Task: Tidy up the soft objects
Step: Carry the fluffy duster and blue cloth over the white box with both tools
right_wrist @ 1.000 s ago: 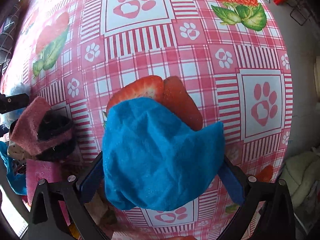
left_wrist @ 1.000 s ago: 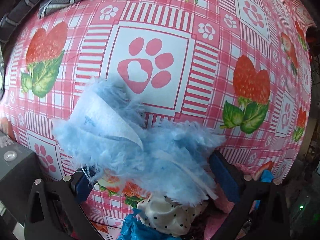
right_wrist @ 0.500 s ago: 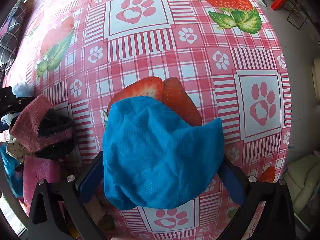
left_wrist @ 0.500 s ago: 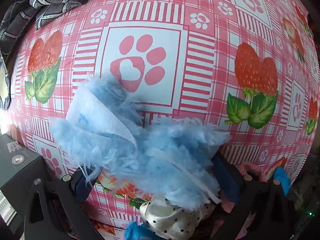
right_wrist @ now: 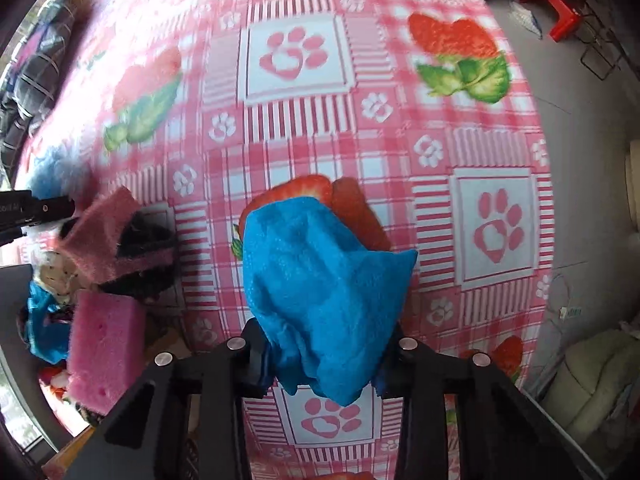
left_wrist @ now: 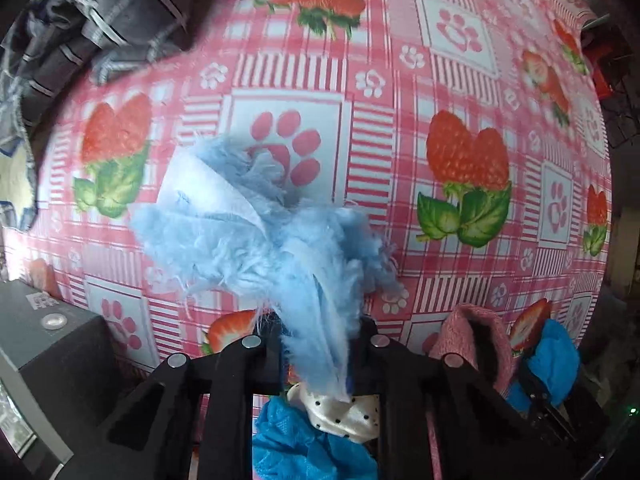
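In the left wrist view a fluffy light-blue cloth (left_wrist: 256, 240) with a white backing hangs bunched above the pink strawberry tablecloth (left_wrist: 400, 160). My left gripper (left_wrist: 320, 344) is shut on its lower end, the jaws pinched tight around it. In the right wrist view a bright blue textured cloth (right_wrist: 320, 280) droops over the tablecloth (right_wrist: 440, 152). My right gripper (right_wrist: 324, 356) has this cloth between its jaws, which are closing, and the pads press on its bunched lower part. Both grippers point down at the table.
A pile of soft things lies at the table's near left: a pink sponge (right_wrist: 104, 344), a pink-and-black fuzzy piece (right_wrist: 120, 240), white polka-dot fabric (left_wrist: 344, 412), another blue cloth (left_wrist: 304, 448). A dark plaid garment (left_wrist: 100, 20) lies far left. A black box (left_wrist: 48, 340) sits beside the table.
Both grippers went from wide open around their cloths to pinched on them. Both have risen, lifting the cloths; the table looks farther away.
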Motion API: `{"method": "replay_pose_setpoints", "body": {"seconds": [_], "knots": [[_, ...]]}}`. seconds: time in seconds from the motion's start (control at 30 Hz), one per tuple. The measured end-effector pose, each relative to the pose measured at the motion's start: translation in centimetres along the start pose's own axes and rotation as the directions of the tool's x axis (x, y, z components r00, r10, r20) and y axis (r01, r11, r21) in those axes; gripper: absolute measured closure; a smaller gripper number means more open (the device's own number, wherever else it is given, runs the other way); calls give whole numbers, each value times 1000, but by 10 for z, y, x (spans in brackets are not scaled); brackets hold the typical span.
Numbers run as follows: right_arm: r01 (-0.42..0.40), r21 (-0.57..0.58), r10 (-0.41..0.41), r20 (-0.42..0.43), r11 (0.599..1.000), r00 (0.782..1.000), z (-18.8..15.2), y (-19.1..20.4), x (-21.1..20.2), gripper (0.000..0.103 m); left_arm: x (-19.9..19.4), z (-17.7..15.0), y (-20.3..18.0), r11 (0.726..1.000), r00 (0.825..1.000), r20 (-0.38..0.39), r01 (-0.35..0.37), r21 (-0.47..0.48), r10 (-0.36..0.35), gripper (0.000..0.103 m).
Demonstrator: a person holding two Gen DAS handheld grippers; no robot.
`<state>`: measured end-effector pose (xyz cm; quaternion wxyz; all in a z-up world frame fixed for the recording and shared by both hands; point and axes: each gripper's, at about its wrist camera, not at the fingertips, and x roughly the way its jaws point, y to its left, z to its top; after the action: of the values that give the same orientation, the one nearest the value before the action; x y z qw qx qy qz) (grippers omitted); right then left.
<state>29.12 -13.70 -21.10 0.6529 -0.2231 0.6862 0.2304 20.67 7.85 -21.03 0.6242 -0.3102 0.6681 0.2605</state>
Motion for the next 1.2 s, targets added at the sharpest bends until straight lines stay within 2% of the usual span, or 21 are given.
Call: {"method": "replay_pose_setpoints", "body": {"seconds": [0.1,0.27,0.37,0.6,0.7,1.0,1.2], "knots": [[-32,7,32,21,999,999,-2,-8,-17,66,-23,-8,-1,999,997,68,-31,24,29,82],[-66,30,65,42,997,997,-5,-21,-42,66,-59,-25,-6,997,989,149,-32,66,22,82],[-73,20,72,48,997,996,-8,-33,-54,66,-82,-44,-16,990,977,206,-74,117,48,82],[-91,-1,91,54,996,994,-27,-48,-80,66,-109,-79,-16,982,964,259,-99,159,55,81],[-89,-30,91,63,996,994,-43,-52,-91,66,-121,-93,-17,981,957,281,-116,154,69,81],[-124,-106,131,64,987,989,-64,-45,-106,66,-149,-151,-4,986,944,310,-146,78,115,81],[-160,-243,185,81,957,979,-77,-20,-135,66,-154,-192,8,989,943,302,-150,9,140,81]]}}
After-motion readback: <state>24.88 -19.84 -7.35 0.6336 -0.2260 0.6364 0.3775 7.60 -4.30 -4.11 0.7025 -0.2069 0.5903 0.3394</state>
